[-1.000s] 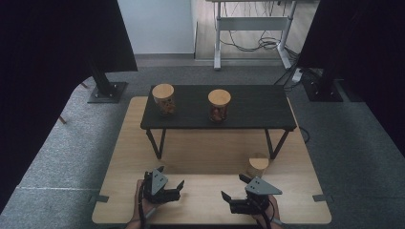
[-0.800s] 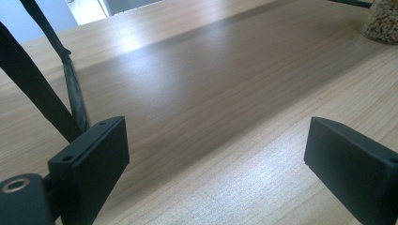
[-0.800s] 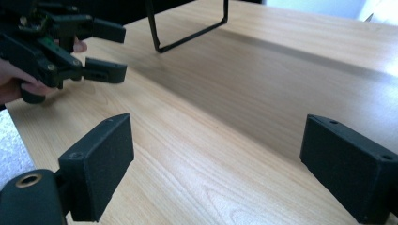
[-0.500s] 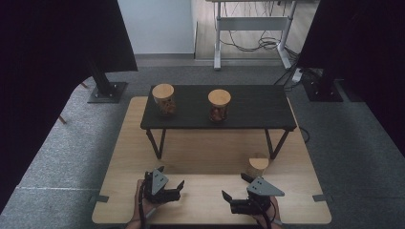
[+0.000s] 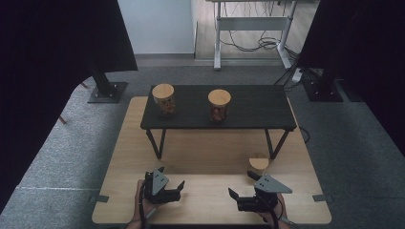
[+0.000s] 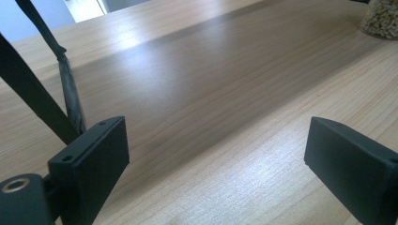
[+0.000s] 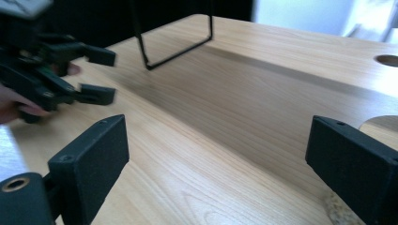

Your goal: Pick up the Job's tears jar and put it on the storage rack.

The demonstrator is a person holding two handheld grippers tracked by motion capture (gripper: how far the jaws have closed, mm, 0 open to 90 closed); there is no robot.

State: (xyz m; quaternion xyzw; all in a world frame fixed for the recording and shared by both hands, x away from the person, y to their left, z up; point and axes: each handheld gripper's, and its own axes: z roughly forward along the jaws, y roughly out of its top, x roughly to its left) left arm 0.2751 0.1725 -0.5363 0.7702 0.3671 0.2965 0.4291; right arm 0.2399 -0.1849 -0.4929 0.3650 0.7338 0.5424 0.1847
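Two hand-held grippers low over a pale wooden table (image 5: 210,152). Left gripper (image 5: 177,192) at seven o'clock, jaws wide, holding nothing. Right gripper (image 5: 241,187) at five o'clock, jaws just opened wide, nothing between them. Wood-lidded jar (image 5: 259,165) near its one o'clock, untouched.

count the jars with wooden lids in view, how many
3: two stand on the black shelf, the left jar and the middle jar; a third jar sits on the wooden table near the right gripper.
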